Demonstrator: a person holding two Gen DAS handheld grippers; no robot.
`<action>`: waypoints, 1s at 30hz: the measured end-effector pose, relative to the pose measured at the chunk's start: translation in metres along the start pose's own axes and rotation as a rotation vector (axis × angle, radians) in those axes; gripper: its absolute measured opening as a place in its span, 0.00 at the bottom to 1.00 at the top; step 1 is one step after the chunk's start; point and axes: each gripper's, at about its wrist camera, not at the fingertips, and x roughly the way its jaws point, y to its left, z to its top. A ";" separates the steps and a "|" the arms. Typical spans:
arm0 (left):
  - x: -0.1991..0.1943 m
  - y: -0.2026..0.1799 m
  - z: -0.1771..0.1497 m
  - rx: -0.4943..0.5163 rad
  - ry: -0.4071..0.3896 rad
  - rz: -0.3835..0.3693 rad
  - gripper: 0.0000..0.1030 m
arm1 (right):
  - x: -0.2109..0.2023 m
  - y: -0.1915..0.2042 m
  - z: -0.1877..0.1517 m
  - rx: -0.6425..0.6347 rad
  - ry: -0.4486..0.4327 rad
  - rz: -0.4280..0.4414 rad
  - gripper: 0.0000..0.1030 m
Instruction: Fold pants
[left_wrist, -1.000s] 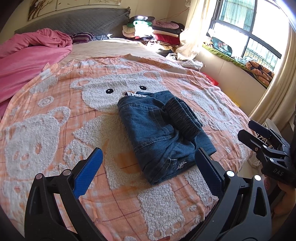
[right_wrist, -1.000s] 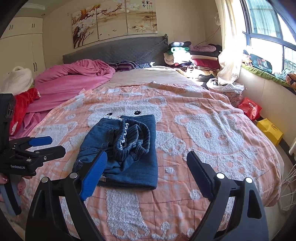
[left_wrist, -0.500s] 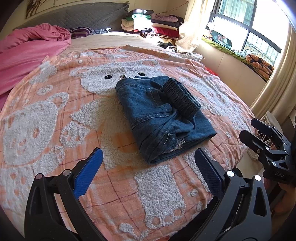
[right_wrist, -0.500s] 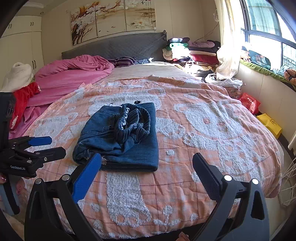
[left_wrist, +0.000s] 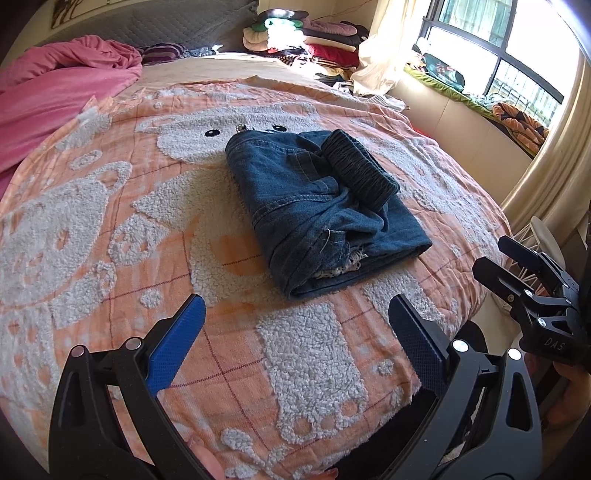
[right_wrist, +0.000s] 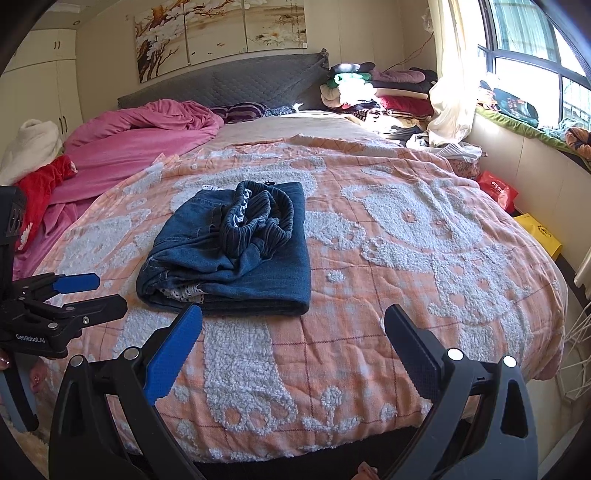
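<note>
The blue denim pants (left_wrist: 317, 206) lie folded into a thick bundle on the orange bear-pattern blanket (left_wrist: 110, 221), with the ribbed dark waistband bunched on top. They also show in the right wrist view (right_wrist: 229, 254). My left gripper (left_wrist: 295, 332) is open and empty, held back from the near edge of the bundle. My right gripper (right_wrist: 291, 339) is open and empty, also short of the pants. The right gripper shows at the right edge of the left wrist view (left_wrist: 517, 273); the left gripper shows at the left of the right wrist view (right_wrist: 77, 295).
A pink duvet (right_wrist: 147, 136) is heaped at the far left of the bed. Stacked clothes (right_wrist: 376, 92) lie by the grey headboard. A window ledge (right_wrist: 524, 125) runs along the right, with a red bag (right_wrist: 498, 188) and a yellow box (right_wrist: 539, 236) on the floor.
Both grippers have pulled back from the pants toward the foot of the bed. The folded pants have stayed in place. Both grippers stayed open.
</note>
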 end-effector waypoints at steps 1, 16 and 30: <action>0.001 -0.001 -0.002 0.001 0.005 0.003 0.91 | 0.000 -0.001 -0.001 0.002 0.001 -0.002 0.95; 0.008 -0.003 -0.016 -0.018 0.033 0.013 0.91 | 0.007 -0.004 -0.013 0.013 0.035 -0.001 0.96; 0.010 -0.004 -0.019 -0.022 0.041 0.018 0.91 | 0.009 -0.006 -0.012 0.015 0.035 -0.005 0.96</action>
